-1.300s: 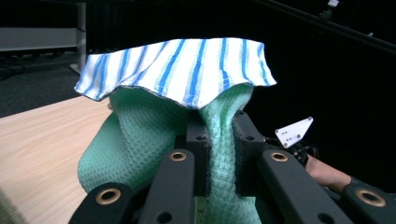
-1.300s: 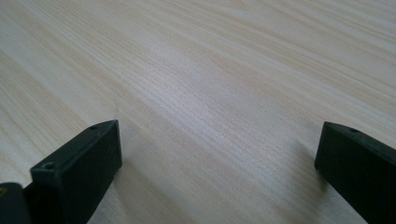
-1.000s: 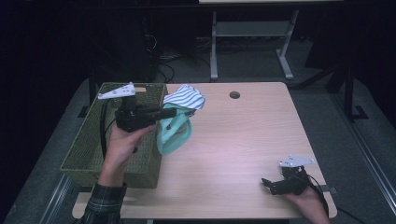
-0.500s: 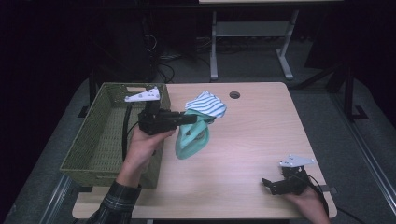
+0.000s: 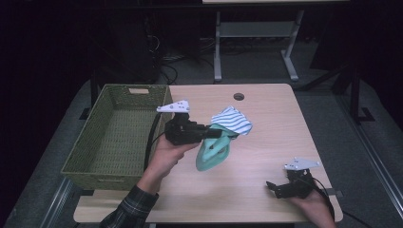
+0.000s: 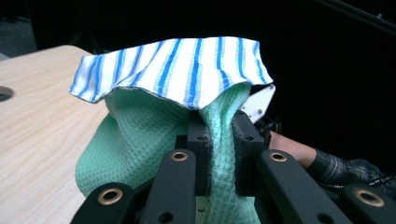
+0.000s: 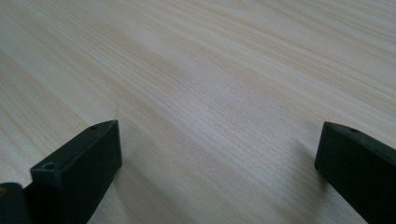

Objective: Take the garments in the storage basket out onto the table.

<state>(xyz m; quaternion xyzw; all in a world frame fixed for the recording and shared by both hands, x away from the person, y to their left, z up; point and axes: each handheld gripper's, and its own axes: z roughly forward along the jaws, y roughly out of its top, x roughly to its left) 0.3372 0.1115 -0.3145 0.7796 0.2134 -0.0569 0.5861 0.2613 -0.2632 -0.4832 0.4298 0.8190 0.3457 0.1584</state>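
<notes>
My left gripper [image 5: 219, 134] is shut on a mint-green waffle cloth [image 5: 213, 151] that hangs above the middle of the wooden table [image 5: 266, 118]. A blue-and-white striped cloth [image 5: 233, 120] drapes over its top. In the left gripper view the jaws pinch the green cloth [image 6: 140, 135] at a fold, with the striped cloth [image 6: 187, 65] spread above them. My right gripper [image 5: 272, 186] rests low at the table's front right, open, with bare wood [image 7: 210, 112] between its fingers [image 7: 79, 158].
A green woven basket [image 5: 83, 154] stands on the left of the table, nothing visible inside. A round cable hole [image 5: 238, 96] sits near the far edge. Table legs [image 5: 217, 42] of another desk and dark floor lie beyond.
My left gripper has carried both cloths rightward, from over the basket's edge to above the table's middle. The right gripper has stayed put.
</notes>
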